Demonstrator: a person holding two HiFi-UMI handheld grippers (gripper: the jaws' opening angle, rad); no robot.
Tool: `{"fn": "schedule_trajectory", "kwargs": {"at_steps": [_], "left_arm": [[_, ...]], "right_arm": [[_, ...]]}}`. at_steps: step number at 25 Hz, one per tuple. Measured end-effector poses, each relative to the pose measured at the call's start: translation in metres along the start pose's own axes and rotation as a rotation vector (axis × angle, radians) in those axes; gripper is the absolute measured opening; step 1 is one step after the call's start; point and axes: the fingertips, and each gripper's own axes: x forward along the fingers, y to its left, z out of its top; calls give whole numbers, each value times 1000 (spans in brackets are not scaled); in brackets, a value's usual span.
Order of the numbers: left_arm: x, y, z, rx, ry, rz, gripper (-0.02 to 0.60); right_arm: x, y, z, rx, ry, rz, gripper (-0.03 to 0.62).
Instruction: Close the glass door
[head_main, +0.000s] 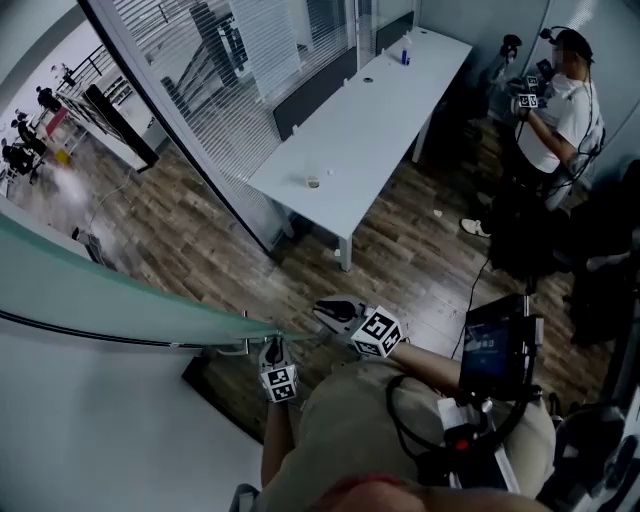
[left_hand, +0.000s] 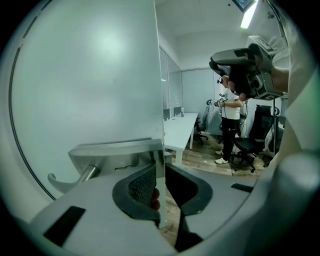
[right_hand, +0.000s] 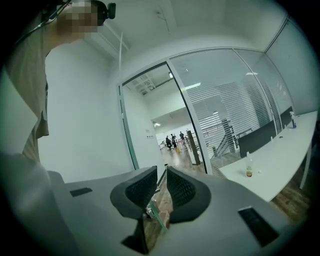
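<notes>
The glass door (head_main: 120, 300) runs in from the left as a pale green pane; in the left gripper view the glass door (left_hand: 90, 75) fills the left half. My left gripper (head_main: 273, 350) sits at its free edge, beside the metal handle plate (left_hand: 117, 150). There my left gripper (left_hand: 162, 187) is shut on the door's edge, one pad on each face of the glass. My right gripper (head_main: 325, 310) hovers just right of that edge, holding nothing. In its own view the right gripper (right_hand: 161, 182) shows a narrow gap between the pads, with a strip of green glass edge (right_hand: 156, 215) low behind it.
A long white table (head_main: 370, 120) stands along the glass partition with blinds (head_main: 260, 60). A person (head_main: 560, 100) stands at the far right, near office chairs (left_hand: 250, 145). The open doorway (right_hand: 170, 145) leads to a hall with people far off. The floor is wooden planks (head_main: 420, 260).
</notes>
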Motion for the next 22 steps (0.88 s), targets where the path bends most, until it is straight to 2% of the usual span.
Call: {"fn": "schedule_trajectory", "kwargs": {"at_steps": [6, 15, 22], "left_arm": [[26, -4, 16, 27, -63, -47, 58], [48, 3, 27, 81, -32, -62, 57], [69, 8, 48, 68, -15, -26, 55]], "right_arm": [[7, -6, -11, 17, 3, -36, 67], [32, -11, -12, 34, -10, -21, 67], [50, -62, 8, 41, -4, 11, 67]]}}
